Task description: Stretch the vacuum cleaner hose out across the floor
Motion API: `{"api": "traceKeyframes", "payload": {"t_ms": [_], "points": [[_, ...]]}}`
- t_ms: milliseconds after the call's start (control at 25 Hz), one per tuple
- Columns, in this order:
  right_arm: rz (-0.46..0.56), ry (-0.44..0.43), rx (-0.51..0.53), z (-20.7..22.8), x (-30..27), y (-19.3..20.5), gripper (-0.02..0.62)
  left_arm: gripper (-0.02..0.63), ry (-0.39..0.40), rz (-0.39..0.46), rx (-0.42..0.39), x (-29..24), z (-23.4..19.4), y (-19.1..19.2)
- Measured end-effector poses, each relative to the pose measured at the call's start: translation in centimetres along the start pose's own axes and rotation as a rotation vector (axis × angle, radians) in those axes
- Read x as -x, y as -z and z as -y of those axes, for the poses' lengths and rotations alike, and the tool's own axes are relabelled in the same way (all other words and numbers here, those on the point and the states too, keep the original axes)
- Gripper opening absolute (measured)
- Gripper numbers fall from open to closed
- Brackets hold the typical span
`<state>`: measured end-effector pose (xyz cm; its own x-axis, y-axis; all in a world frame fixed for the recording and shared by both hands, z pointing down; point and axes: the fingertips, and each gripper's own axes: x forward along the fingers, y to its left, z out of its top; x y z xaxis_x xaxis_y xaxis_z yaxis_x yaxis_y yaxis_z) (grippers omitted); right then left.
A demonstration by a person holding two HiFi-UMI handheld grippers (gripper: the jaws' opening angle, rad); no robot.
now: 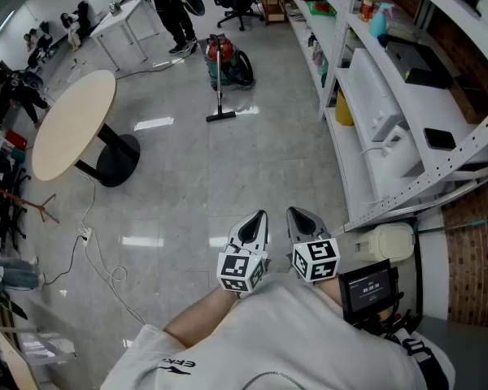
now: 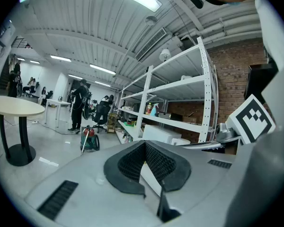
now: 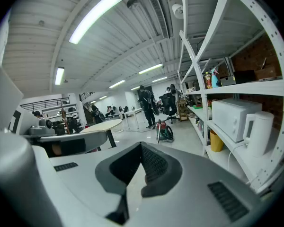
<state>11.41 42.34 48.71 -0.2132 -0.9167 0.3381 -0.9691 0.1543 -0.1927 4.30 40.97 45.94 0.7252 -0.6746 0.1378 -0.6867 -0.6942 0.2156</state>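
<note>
Left gripper (image 1: 259, 218) closed, empty | right gripper (image 1: 296, 214) closed, empty | 1 vacuum cleaner (image 1: 228, 62) | 1 round table (image 1: 73, 124)

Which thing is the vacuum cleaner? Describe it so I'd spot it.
Look along the white shelving, beyond the round beige table. On the open floor stands the vacuum cleaner: the only thing with a red top, green body and a wand sloping to a flat floor head.

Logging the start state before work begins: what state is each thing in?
left gripper: shut, empty.
right gripper: shut, empty.
vacuum cleaner: standing on the floor, untouched.
floor nozzle: flat on the floor.
round table: upright.
white cable: loose on the floor.
</note>
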Motion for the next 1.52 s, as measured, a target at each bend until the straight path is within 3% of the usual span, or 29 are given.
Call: {"api": "traceKeyframes", "payload": {"t_ms": [640,1160,1520], "points": [[-0.007,-0.011,0.0,0.3,-0.2,-0.1,-0.002,0.002,-0.005,-0.028,0.007,-0.1,-0.4,0.9],[-0.084,-0.051,0.03,6.3,-2.8,0.5,-0.002,0.002,-0.101,-0.027,0.026,-5.1,0.9,2.1],[-0.146,-0.058,0.054,6.9,-9.5,-0.3,-0.002,0.002,-0.14,-0.031,0.068,-9.0,-5.4,1.7]]}}
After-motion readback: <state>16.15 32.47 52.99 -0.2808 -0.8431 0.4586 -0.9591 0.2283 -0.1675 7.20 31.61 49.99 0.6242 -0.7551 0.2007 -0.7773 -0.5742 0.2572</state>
